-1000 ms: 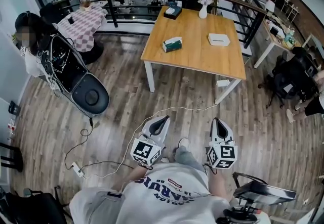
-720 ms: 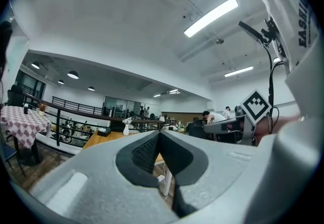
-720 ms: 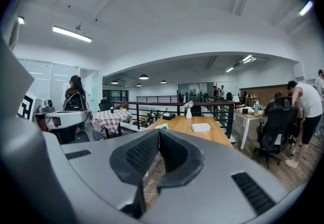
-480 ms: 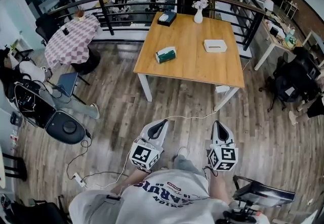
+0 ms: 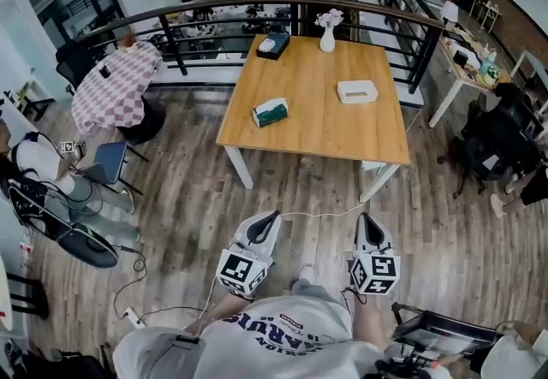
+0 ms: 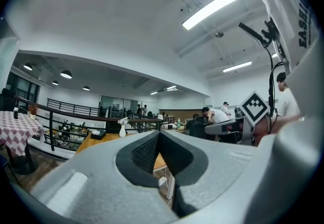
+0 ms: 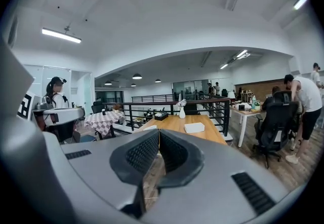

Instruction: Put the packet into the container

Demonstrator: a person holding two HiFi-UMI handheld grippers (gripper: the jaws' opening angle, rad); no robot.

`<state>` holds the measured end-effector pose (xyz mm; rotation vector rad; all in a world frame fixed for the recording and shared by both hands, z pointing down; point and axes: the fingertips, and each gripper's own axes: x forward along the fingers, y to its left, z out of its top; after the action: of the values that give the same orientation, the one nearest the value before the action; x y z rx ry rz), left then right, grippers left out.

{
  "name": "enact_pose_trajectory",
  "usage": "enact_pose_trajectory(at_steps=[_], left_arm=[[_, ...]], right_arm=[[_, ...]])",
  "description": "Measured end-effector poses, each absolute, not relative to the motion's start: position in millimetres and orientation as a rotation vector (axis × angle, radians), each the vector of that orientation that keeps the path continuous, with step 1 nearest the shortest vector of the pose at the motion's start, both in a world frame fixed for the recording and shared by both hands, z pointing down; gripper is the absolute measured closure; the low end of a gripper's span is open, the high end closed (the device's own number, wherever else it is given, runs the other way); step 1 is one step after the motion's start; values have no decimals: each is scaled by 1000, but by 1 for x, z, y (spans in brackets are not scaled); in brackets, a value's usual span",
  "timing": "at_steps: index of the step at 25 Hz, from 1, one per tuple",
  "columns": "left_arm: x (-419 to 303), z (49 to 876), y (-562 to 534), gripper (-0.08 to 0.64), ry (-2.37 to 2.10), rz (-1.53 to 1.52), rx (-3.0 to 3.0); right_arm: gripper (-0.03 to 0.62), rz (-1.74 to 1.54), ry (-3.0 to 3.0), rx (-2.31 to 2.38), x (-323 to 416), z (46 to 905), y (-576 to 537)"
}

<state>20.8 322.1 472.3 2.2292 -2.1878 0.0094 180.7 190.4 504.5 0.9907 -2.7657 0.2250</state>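
Observation:
A green packet [image 5: 270,112] lies on the left part of the wooden table [image 5: 317,125] ahead of me. The white container [image 5: 357,91] stands on the table's right part and also shows in the right gripper view [image 7: 194,127]. Both grippers hang over the wood floor, well short of the table. My left gripper [image 5: 271,217] is shut with nothing in it; in its own view the dark pads [image 6: 147,153] meet. My right gripper [image 5: 366,220] is shut and empty too, its pads [image 7: 172,153] closed together. The packet is not clear in either gripper view.
A white vase [image 5: 328,38] with flowers and a black box [image 5: 272,45] stand at the table's far edge, before a black railing [image 5: 214,8]. A check-clothed round table [image 5: 116,82] and a seated person [image 5: 43,189] are left. A cable [image 5: 171,310] crosses the floor. Office chairs [image 5: 497,146] stand right.
The view has advanced toward the wooden table, which now sits nearer and more central. The seated person and gear have slid toward the left edge. Both grippers stay shut.

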Motion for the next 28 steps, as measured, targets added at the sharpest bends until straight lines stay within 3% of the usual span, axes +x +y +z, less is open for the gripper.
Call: enact_pose_trajectory(at_steps=[17,28], left_arm=[[42,469,233,557,-2243,35,2189],[56,477,217,557,-2241,33,2171]], right_arm=[[583,270,-2791,933,191,524,87],[583,327,-2802,854,195,540,77]])
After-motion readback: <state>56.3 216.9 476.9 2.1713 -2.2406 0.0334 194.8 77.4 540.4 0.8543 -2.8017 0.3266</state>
